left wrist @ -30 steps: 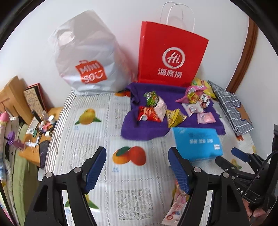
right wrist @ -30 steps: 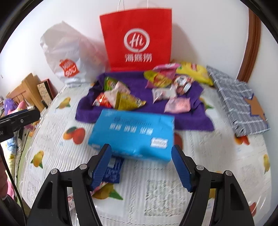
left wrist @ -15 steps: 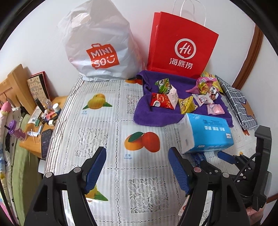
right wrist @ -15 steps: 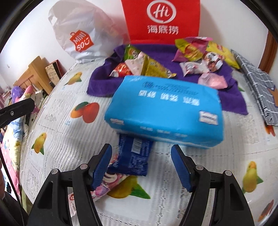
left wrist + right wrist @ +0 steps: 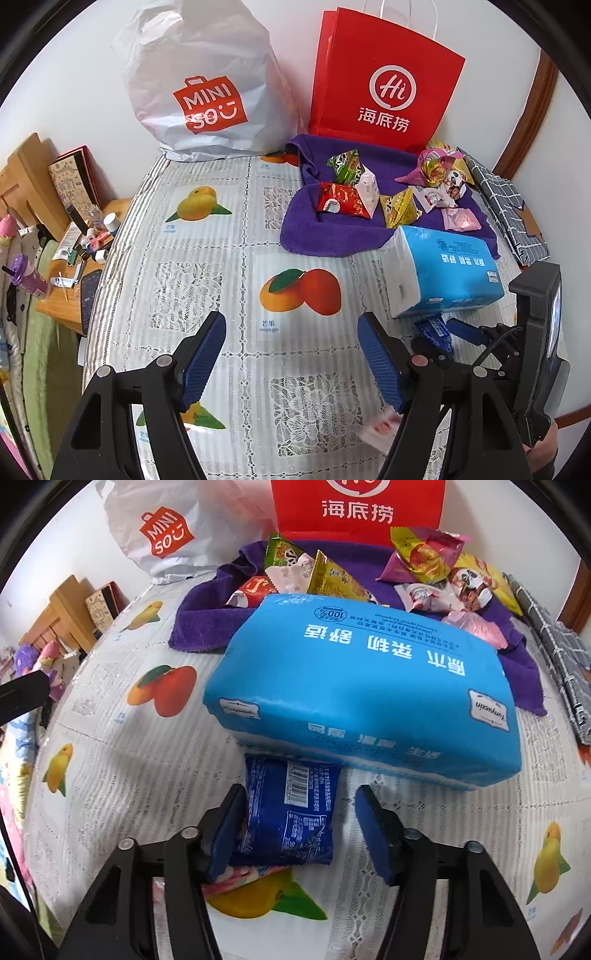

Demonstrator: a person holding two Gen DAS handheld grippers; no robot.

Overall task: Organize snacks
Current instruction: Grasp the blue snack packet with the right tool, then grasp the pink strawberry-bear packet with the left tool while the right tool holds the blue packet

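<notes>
Blue tissue pack [image 5: 365, 686] hides the dark-blue snack packet's [image 5: 291, 812] far end.

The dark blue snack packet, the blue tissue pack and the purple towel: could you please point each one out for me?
dark blue snack packet [image 5: 291, 812]: right wrist view, middle of its printed back.
blue tissue pack [image 5: 369, 686]: right wrist view, centre of its top face.
purple towel [image 5: 325, 236]: left wrist view, bare rolled front edge.

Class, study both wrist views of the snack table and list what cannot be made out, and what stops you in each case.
- Dark blue snack packet: its far end is hidden under the blue tissue pack, right wrist view.
- Pink wrapper: mostly covered by the packet and right gripper; print unreadable.
- Wrapper behind a left gripper finger: blurred.
- Red paper bag: top cut off.
</notes>
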